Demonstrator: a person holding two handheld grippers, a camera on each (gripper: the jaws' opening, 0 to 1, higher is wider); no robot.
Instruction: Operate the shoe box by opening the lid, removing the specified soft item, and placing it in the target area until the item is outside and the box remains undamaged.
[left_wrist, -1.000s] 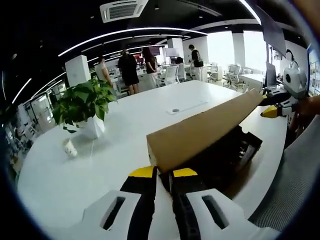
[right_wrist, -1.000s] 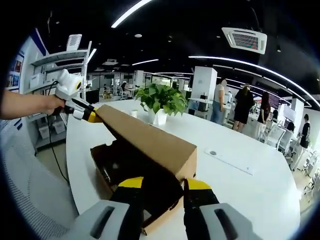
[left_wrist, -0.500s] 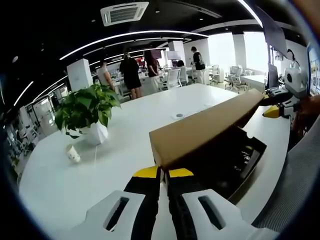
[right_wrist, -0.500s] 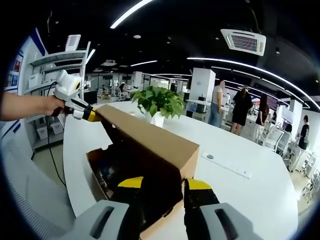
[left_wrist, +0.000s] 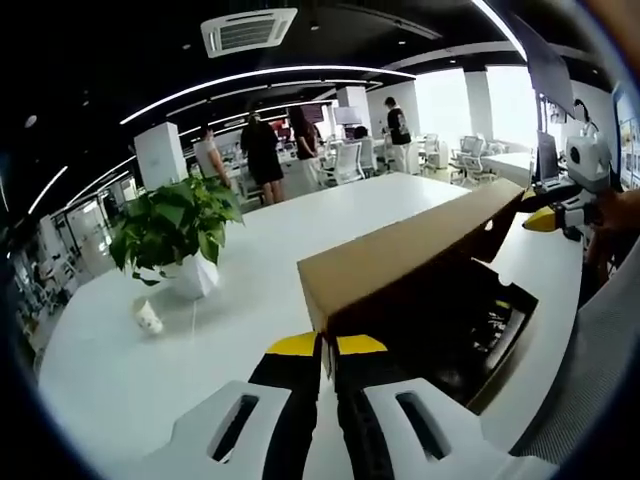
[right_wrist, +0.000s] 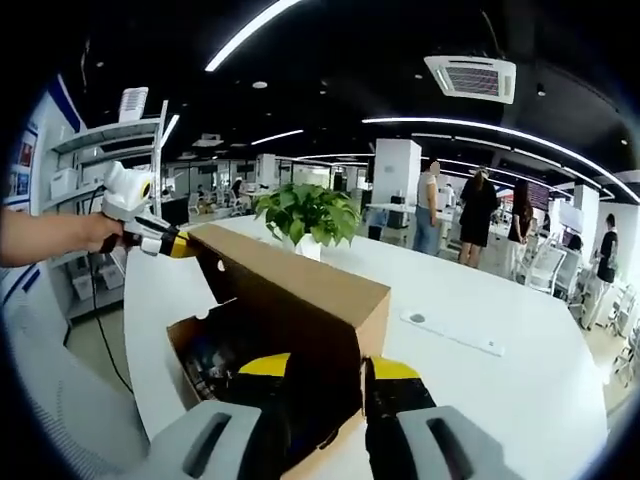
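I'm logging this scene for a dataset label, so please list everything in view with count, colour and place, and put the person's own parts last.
shoe box lid: 1, brown cardboard, raised over the box, a gripper at each end
shoe box: 1, brown outside, dark inside, on the table; contents too dark to identify
table: 1, white, large, under the box
potted plant: 1, green leaves in a white pot, on the table beyond the box
small cup: 1, white, beside the plant
people: several standing in the background office
ceiling air unit: 1, white, overhead
left gripper: 1, black and yellow tips, shut on the lid's corner
right gripper: 1, same colours, jaws astride the lid's other end
hand: 1, holding the left gripper's white handle
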